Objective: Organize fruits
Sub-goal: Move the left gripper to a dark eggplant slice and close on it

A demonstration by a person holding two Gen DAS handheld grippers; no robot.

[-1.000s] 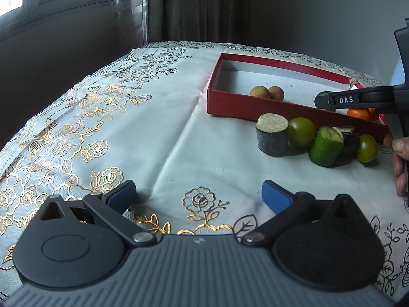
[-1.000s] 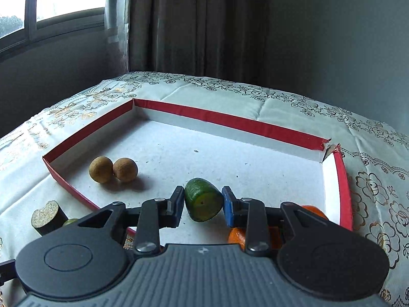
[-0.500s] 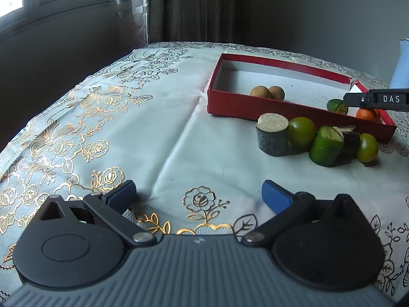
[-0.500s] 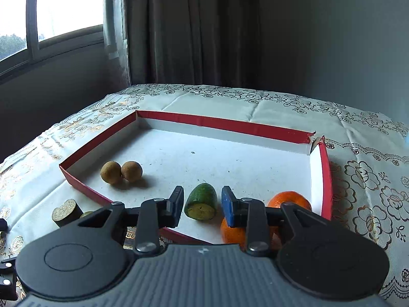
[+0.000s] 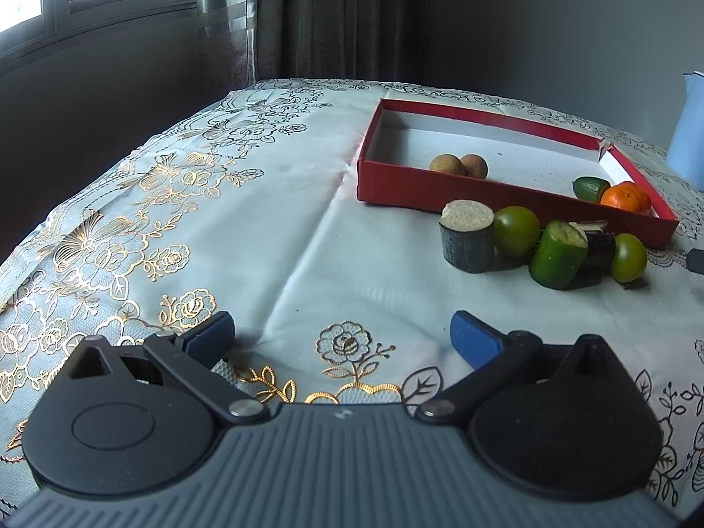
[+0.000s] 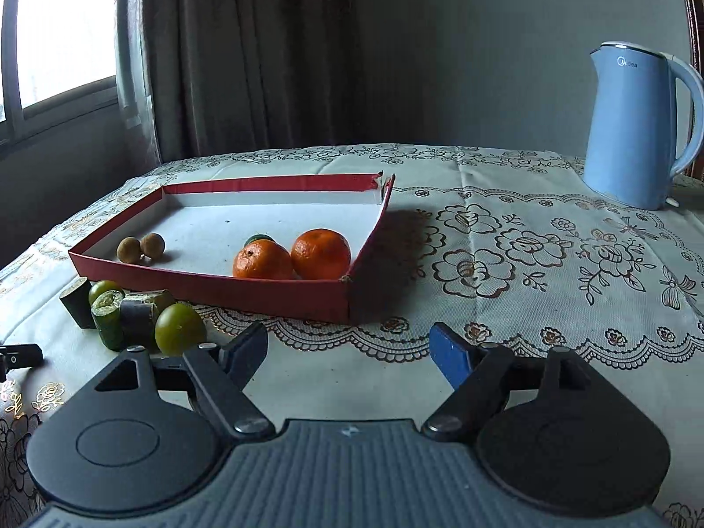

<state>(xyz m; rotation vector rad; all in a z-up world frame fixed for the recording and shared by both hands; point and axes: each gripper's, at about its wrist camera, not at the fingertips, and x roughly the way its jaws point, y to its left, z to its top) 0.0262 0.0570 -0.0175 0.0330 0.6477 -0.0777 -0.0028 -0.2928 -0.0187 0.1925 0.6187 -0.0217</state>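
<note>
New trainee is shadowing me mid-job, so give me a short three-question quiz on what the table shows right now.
1. True or false: two oranges lie inside the red box.
2. How many brown longans are in the box?
3. The right claw is: A) shut on a green piece, B) open and empty, C) out of view.

Key: 1 true; 2 two; 3 B.

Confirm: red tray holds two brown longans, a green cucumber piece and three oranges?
Not quite: the red tray holds two oranges, not three, as the right wrist view shows. The two brown longans and green cucumber piece are in it as stated.
</note>
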